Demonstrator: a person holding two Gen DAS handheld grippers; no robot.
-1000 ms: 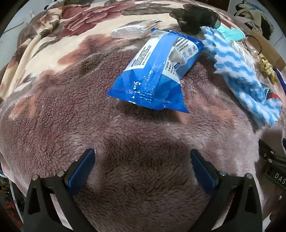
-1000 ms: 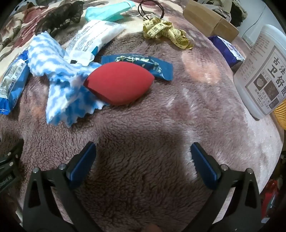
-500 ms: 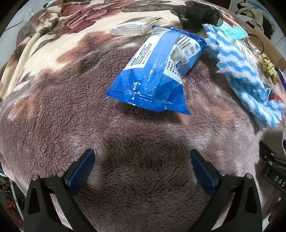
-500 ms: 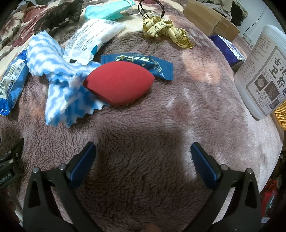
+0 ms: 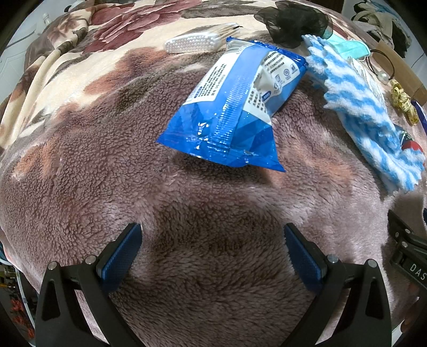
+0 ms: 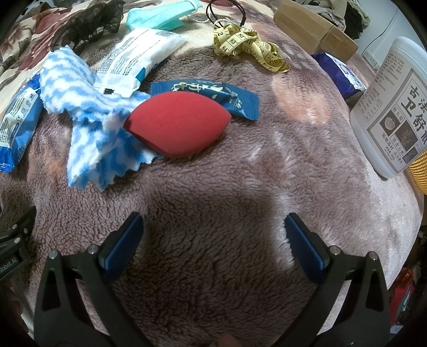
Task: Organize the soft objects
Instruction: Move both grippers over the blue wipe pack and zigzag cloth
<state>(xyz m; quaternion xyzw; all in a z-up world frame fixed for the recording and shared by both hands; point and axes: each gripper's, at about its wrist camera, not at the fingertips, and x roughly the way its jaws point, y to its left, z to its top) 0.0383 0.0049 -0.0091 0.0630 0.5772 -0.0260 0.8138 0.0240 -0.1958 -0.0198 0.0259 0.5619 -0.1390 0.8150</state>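
Little has been shifted since a second ago: the blue wipes pack is seen slightly nearer to the left tool, while the right tool has been kept almost still. A fleece blanket in brown and floral cream is spread under everything. At the right edge of the right wrist view a white jar with printed Chinese characters is stood upright. The wipes pack is laid flat ahead of the left tool, with a blue-and-white striped cloth just beside it on its right. A red egg-shaped sponge is rested on the cloth's edge and against a dark blue sachet. Farther back a white packet, a teal face mask, a yellow tape measure and a black mesh scrunchie are laid. Both tools are held wide apart above the blanket, with nothing gripped.
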